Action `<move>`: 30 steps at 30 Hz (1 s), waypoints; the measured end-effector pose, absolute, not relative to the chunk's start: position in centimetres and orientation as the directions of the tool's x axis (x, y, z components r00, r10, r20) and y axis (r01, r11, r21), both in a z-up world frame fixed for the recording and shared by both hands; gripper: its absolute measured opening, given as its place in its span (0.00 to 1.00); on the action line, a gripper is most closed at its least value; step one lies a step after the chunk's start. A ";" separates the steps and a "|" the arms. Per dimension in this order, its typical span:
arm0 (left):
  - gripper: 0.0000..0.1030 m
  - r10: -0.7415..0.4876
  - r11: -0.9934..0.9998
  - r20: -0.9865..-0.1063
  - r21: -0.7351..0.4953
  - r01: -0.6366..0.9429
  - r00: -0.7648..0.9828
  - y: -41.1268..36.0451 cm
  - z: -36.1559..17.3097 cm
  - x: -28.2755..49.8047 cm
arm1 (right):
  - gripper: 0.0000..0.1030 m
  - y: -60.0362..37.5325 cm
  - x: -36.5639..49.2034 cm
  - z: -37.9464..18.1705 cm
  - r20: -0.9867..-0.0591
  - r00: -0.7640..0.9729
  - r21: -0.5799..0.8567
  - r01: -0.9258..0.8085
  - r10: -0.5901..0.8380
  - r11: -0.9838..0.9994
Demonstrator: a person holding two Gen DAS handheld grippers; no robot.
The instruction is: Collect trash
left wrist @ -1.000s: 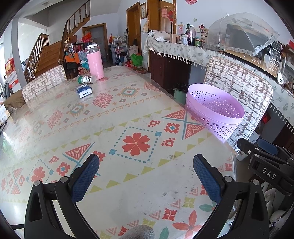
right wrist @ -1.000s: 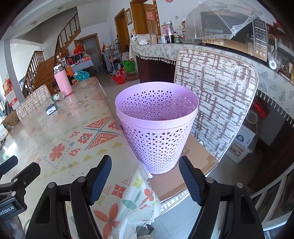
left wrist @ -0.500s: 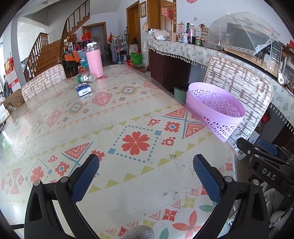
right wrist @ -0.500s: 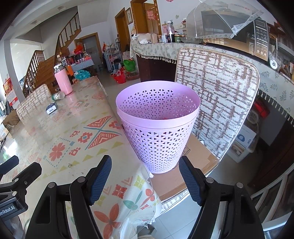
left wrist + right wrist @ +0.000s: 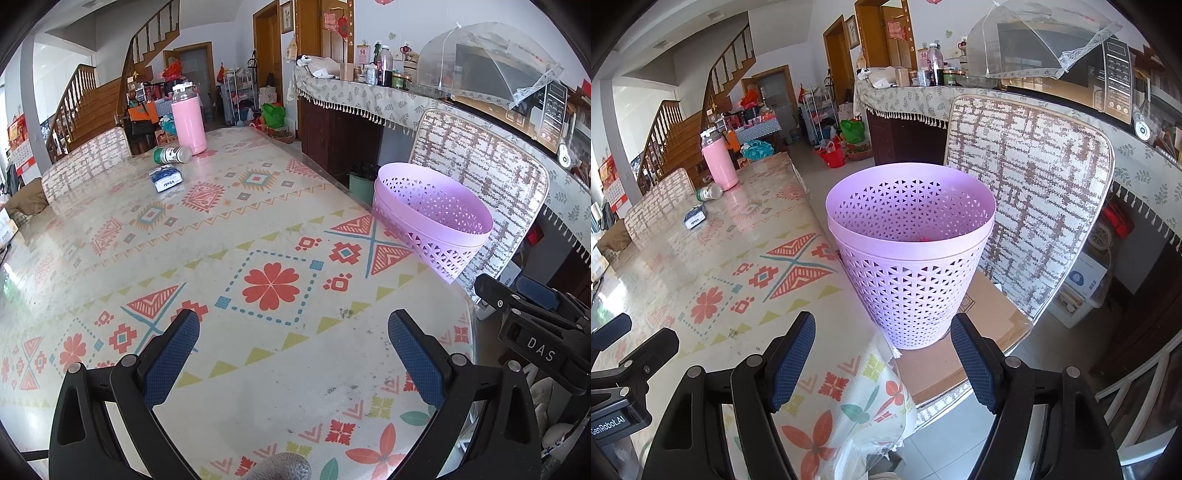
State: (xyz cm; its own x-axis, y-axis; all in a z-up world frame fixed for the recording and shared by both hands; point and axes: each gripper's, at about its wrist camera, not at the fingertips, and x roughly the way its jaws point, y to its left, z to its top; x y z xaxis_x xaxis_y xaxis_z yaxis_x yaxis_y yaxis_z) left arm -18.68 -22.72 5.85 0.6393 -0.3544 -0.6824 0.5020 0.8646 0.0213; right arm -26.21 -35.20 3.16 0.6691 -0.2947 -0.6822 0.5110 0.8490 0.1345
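A lilac perforated basket (image 5: 912, 258) stands on a cardboard box on a chair seat beside the table; something red shows at its bottom. In the left wrist view the basket (image 5: 432, 218) sits past the table's right edge. Far down the table lie a tipped green-capped bottle (image 5: 172, 154) and a white and blue tissue pack (image 5: 166, 179). My left gripper (image 5: 293, 334) hovers open over the patterned tablecloth with nothing between its fingers. My right gripper (image 5: 882, 341) is open and empty just short of the basket, over the table's corner.
A tall pink flask (image 5: 188, 123) stands at the table's far end. A woven chair back (image 5: 1027, 184) rises behind the basket. A sideboard (image 5: 369, 99) with bottles and a mesh food cover runs along the right wall. A second chair (image 5: 88, 158) is at the far left.
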 end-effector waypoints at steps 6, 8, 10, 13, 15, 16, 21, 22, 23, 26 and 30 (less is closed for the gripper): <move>0.99 -0.353 0.865 -0.683 0.022 0.501 0.639 -22.7 5.8 -18.6 | 0.78 -35.2 -26.2 3.2 -0.682 0.669 0.134 0.511 -0.295 0.849; 0.99 -0.353 0.865 -0.684 0.021 0.502 0.638 -22.7 5.8 -18.6 | 0.78 -35.2 -26.2 3.2 -0.683 0.669 0.134 0.511 -0.294 0.849; 0.99 -0.351 0.865 -0.686 0.023 0.502 0.637 -22.7 5.5 -18.6 | 0.78 -35.1 -26.1 3.1 -0.684 0.668 0.135 0.510 -0.293 0.850; 0.99 -0.352 0.865 -0.684 0.023 0.502 0.639 -22.7 5.5 -18.7 | 0.78 -35.1 -26.1 3.0 -0.683 0.668 0.134 0.511 -0.294 0.849; 0.99 -0.355 0.864 -0.680 0.024 0.504 0.641 -22.7 5.4 -18.6 | 0.78 -35.1 -26.1 3.0 -0.683 0.669 0.134 0.511 -0.295 0.849; 0.99 -0.359 0.863 -0.675 0.023 0.505 0.645 -22.7 5.3 -18.7 | 0.78 -35.1 -26.0 2.9 -0.681 0.670 0.135 0.511 -0.296 0.849; 0.99 -0.369 0.865 -0.630 0.036 0.501 0.683 -23.0 5.7 -18.7 | 0.78 -35.6 -26.5 3.0 -0.661 0.679 0.134 0.524 -0.318 0.841; 0.99 -0.367 0.866 -0.620 0.046 0.498 0.694 -23.1 5.9 -18.7 | 0.78 -35.7 -26.5 3.0 -0.659 0.681 0.135 0.525 -0.320 0.840; 0.99 -0.362 0.866 -0.613 0.057 0.496 0.702 -23.2 6.0 -18.8 | 0.78 -35.9 -26.6 3.0 -0.656 0.683 0.138 0.526 -0.320 0.839; 0.99 -0.360 0.863 -0.611 0.069 0.501 0.705 -23.8 6.4 -18.5 | 0.78 -36.4 -26.8 2.9 -0.651 0.688 0.149 0.530 -0.321 0.835; 0.99 -0.359 0.857 -0.613 0.081 0.509 0.703 -24.7 6.6 -18.1 | 0.78 -37.2 -26.7 2.6 -0.653 0.684 0.151 0.539 -0.326 0.828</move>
